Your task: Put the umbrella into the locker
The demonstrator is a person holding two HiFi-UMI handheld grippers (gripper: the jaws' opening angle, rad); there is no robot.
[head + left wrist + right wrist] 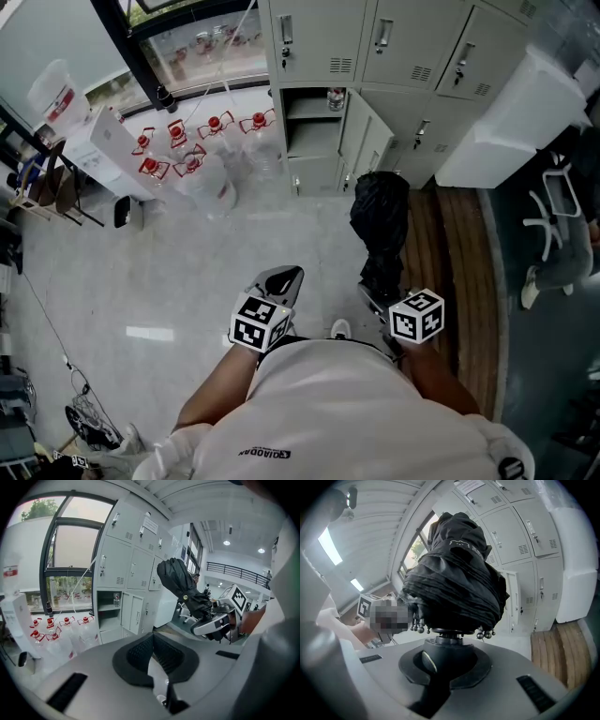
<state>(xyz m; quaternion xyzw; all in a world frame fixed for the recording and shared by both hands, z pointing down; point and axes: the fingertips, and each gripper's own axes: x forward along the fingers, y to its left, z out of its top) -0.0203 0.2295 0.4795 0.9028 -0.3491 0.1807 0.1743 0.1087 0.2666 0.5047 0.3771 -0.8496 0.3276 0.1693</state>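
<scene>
Umbrella, black fabric, folded and bundled, rises from the right tool, which pinches its dark handle. It sits before the grey metal locker bank, just right of that bank's open door. The left tool, farther back from the lockers, is pressed together and empty.

Head view: camera on person's head, looking steeply down past white shirt onto floor. Lockers along top edge, well apart from wearer.

Left gripper view: camera just behind left gripper, low down, facing lockers and window. Right gripper near, at right side.

Right gripper view: camera just behind right gripper. Umbrella very near lens, filling centre, lockers beyond.

All three share umbrella and lockers. Head view and left gripper view both take in open locker.
</scene>
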